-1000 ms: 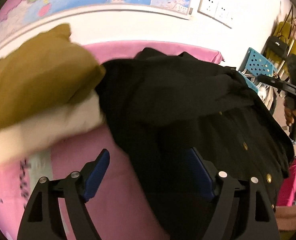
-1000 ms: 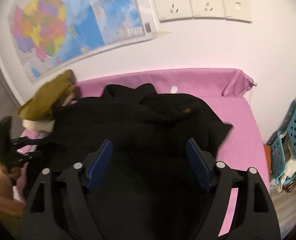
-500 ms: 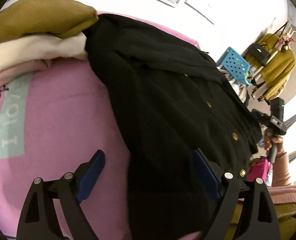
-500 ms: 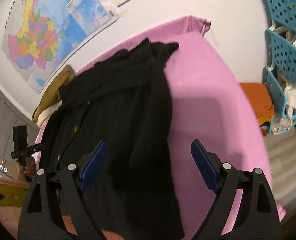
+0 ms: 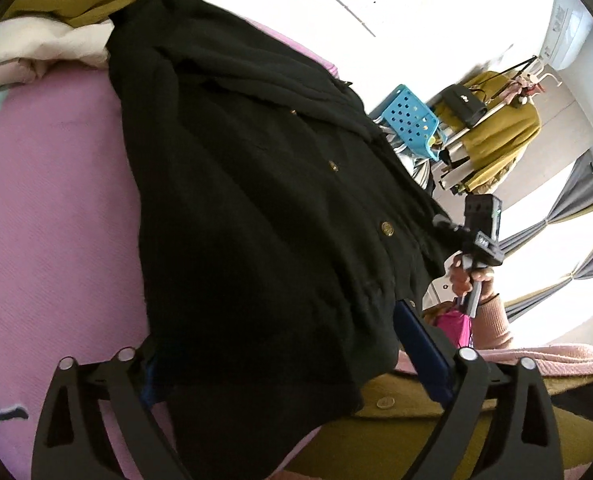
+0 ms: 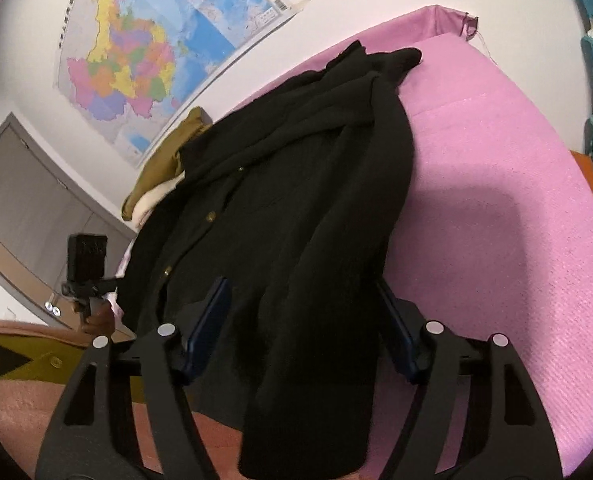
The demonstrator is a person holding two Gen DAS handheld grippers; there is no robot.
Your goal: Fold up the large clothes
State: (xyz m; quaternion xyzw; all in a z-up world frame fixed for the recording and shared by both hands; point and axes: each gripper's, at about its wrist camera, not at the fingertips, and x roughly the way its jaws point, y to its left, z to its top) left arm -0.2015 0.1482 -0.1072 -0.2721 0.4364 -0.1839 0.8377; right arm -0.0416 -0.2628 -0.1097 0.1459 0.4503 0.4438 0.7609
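We find the black coat point(image 5: 256, 200) lying lengthwise on the pink bed point(image 5: 48, 200), collar at the far end by the wall, hem hanging over the near edge toward both claws. It is not yet folded; we judge the step in hand to be taking up the hem end for a first fold.

The left claw point(image 5: 280, 356) is spread wide, its pads straddling the hem's left portion; cloth lies between them, but nothing is pinched. The right claw point(image 6: 304, 320) is likewise wide open, with a hanging fold of coat between its pads and no grip made.

Both claws point forward along the coat from the near edge, at about the same height. In the left view, the person's right hand point(image 5: 466, 276) grips its handle upright, just beyond the coat's button side.

The next move, in our judgement, calls for each claw to close on a hem corner, then carry it toward the collar. The heavy drape may slip from a shallow pinch.

Beyond the left claw, folded clothes point(image 5: 48, 28) sit stacked beside the collar.
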